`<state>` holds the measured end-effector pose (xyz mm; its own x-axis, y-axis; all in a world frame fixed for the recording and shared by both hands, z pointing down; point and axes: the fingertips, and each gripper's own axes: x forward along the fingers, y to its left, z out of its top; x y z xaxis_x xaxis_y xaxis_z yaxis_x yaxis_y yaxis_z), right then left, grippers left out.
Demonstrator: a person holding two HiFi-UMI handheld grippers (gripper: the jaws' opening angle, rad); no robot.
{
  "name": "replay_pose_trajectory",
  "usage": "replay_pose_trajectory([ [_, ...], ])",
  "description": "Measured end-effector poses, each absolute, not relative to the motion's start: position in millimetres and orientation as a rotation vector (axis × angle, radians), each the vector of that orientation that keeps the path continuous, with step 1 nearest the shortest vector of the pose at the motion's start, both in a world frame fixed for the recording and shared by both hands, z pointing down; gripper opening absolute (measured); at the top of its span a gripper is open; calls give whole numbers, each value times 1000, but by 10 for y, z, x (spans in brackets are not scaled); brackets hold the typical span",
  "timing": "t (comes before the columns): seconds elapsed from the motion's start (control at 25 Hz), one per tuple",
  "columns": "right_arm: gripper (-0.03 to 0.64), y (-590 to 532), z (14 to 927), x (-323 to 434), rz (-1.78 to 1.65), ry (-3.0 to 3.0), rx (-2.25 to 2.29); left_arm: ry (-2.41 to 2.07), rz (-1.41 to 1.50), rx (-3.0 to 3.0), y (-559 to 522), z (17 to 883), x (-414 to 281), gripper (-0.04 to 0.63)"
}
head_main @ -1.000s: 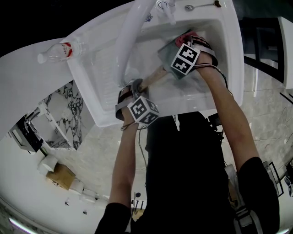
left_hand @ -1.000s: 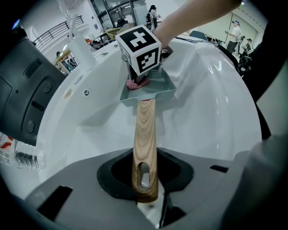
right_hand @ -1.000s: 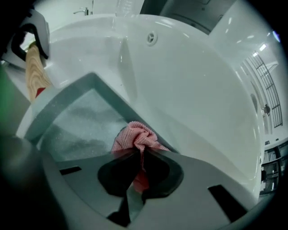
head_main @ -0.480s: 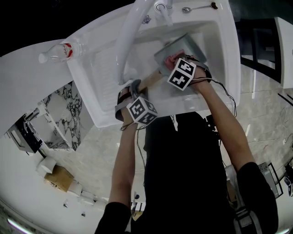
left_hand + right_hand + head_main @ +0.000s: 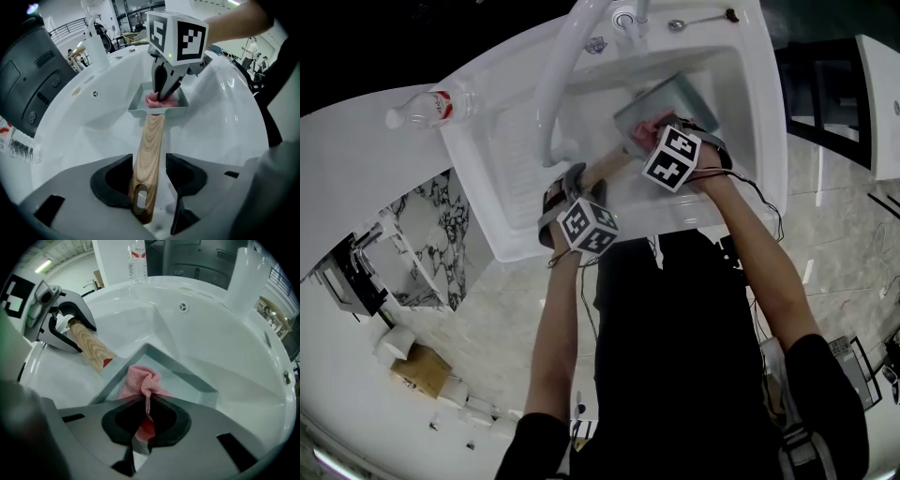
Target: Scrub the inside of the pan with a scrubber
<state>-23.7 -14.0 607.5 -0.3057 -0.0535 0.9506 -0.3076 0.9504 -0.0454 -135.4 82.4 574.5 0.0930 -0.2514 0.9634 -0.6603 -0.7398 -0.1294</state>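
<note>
Pan (image 5: 666, 98): square, grey, lying in the basin of the white sink (image 5: 766, 122). Its wooden handle (image 5: 149, 140) runs out toward the person.

Left gripper (image 5: 149, 177): points steeply down over the handle's end. The jaws have just been opening and stand apart with the handle between them. The handle lies close along the left pad, with a clear gap to the right pad. No squeeze on the wood is visible.

Right gripper (image 5: 146, 420): also points steeply down, over the pan. Its jaws are closed on the scrubber (image 5: 142, 380), a pink mesh pad bunched up between the pads. The free part of the scrubber hangs into the pan and sits on its inside, at the side nearer the handle. The left gripper view confirms this: the pink wad is inside the pan walls, under the right gripper's tips.

Surroundings: a white faucet (image 5: 555, 80) arches over the basin's left part. A clear bottle (image 5: 422, 105) with a red label lies on the counter to the left of the sink. A spoon (image 5: 698, 19) rests on the far rim.
</note>
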Motion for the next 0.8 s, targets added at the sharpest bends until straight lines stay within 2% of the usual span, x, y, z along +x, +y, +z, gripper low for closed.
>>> replay_pose_trajectory([
  [0.24,40,-201,5928,-147,255,-1900,304,-904,1624,2045,834,5692,-1342,264],
  [0.8,40,-376,5268,180,256,-1966,490,-1114,1460,2078,775,5180,-1453,284],
])
